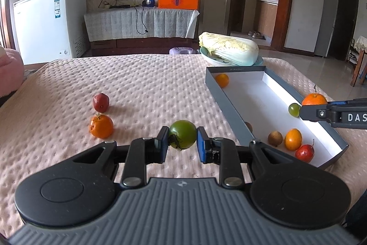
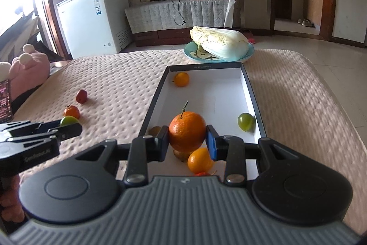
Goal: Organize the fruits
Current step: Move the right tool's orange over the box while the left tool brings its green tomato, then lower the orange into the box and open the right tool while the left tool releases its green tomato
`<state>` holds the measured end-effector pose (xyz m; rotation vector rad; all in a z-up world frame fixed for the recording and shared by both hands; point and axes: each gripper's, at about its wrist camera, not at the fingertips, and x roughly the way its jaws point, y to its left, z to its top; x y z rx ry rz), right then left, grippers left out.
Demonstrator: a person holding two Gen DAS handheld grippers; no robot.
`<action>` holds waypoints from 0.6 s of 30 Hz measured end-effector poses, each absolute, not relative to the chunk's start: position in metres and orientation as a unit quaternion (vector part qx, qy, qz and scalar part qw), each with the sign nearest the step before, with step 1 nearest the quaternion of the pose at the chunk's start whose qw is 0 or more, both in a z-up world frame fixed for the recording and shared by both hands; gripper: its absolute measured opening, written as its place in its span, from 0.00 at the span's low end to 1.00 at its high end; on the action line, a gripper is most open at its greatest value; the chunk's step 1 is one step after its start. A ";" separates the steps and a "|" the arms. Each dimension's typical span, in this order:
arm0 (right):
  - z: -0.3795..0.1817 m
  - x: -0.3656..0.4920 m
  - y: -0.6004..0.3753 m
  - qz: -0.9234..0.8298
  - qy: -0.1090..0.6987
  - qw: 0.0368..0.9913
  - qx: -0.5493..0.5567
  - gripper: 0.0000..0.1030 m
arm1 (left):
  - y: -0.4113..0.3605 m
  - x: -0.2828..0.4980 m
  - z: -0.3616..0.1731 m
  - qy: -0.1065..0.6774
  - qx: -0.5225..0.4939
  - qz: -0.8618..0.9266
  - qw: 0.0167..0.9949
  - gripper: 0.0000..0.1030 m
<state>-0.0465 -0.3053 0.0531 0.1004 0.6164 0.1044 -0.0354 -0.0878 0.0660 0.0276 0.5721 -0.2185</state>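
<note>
The green fruit (image 1: 183, 134) sits low in the middle, squeezed tight by the left gripper (image 1: 182, 144). The right gripper (image 2: 187, 144) pinches the big orange (image 2: 187, 131) over the gray box (image 2: 254, 105).

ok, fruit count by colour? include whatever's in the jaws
Orange fruits: 4
Green fruits: 2
Red fruits: 2
Brown fruits: 2
Total: 10

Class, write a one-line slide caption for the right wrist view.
Right gripper holds a stemmed orange over the fruit box.
</note>
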 end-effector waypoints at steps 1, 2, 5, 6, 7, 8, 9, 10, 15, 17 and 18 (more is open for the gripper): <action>0.053 -0.045 -0.306 0.051 0.303 0.950 0.050 0.36 | -0.088 -0.035 0.067 0.282 0.013 -0.107 0.953 0.29; 0.053 -0.045 -0.305 0.050 0.303 0.950 0.050 0.36 | -0.088 -0.035 0.067 0.282 0.012 -0.108 0.953 0.29; 0.051 -0.042 -0.303 0.047 0.307 0.950 0.045 0.36 | -0.090 -0.032 0.071 0.283 0.008 -0.108 0.953 0.29; 0.051 -0.041 -0.303 0.045 0.309 0.949 0.044 0.36 | -0.091 -0.031 0.073 0.283 0.005 -0.109 0.953 0.29; 0.049 -0.040 -0.303 0.042 0.312 0.948 0.043 0.36 | -0.093 -0.030 0.076 0.281 0.005 -0.110 0.953 0.29; 0.048 -0.039 -0.304 0.039 0.316 0.947 0.044 0.36 | -0.096 -0.029 0.078 0.278 0.006 -0.113 0.954 0.29; 0.048 -0.038 -0.304 0.038 0.318 0.946 0.047 0.36 | -0.099 -0.027 0.081 0.275 0.007 -0.117 0.954 0.29; 0.047 -0.037 -0.306 0.034 0.320 0.945 0.051 0.36 | -0.103 -0.025 0.085 0.273 0.006 -0.122 0.954 0.29; 0.044 -0.035 -0.308 0.021 0.328 0.943 0.058 0.36 | -0.132 -0.011 0.099 0.259 0.008 -0.151 0.954 0.29; 0.043 -0.034 -0.307 0.020 0.331 0.942 0.057 0.36 | -0.146 -0.003 0.102 0.256 0.011 -0.162 0.953 0.29; 0.043 -0.034 -0.306 0.021 0.332 0.942 0.056 0.36 | -0.154 0.001 0.102 0.257 0.012 -0.167 0.952 0.29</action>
